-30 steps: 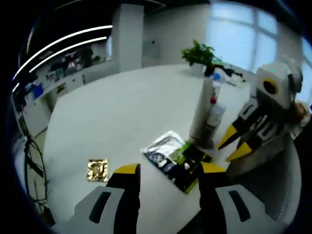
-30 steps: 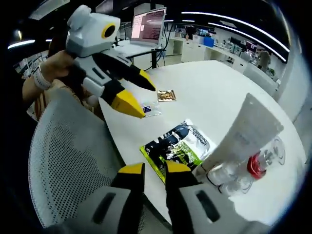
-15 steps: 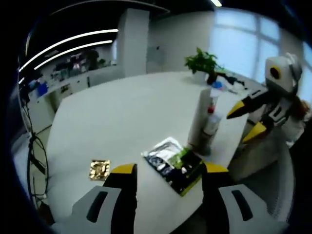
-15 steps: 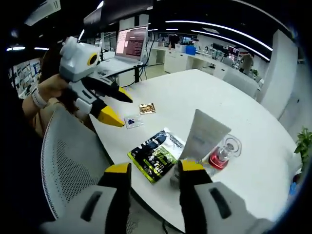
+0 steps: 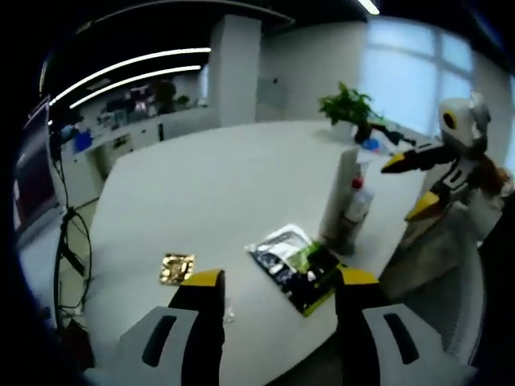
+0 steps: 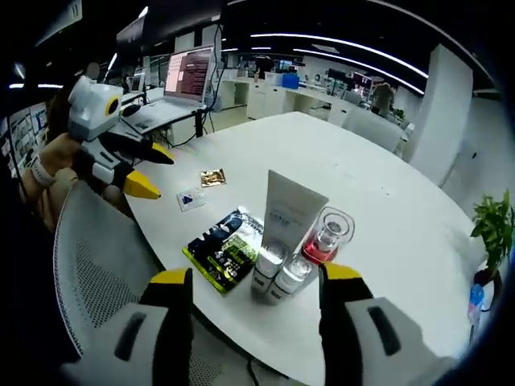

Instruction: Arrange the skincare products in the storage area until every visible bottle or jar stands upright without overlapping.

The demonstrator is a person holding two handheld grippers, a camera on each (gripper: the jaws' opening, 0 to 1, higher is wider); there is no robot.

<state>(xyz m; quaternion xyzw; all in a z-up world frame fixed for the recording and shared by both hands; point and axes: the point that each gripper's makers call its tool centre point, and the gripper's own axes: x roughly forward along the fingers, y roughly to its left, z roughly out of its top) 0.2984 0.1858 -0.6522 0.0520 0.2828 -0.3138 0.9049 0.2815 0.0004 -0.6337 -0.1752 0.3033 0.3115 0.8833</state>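
Now your white tube (image 6: 286, 219) stands upright on its cap, long axis vertical, near the white table's (image 6: 386, 217) edge, touching two small clear bottles (image 6: 281, 271) and a red-filled bottle (image 6: 329, 236). A flat sachet pack (image 6: 225, 250) lies just beside. Both your left gripper (image 5: 278, 283) and right gripper (image 6: 255, 277) have jaws apart, holding nothing.

Left gripper view soft and dim; ceiling light strips (image 6: 338, 44) and window (image 5: 418, 64) glare; edges strongly warped.
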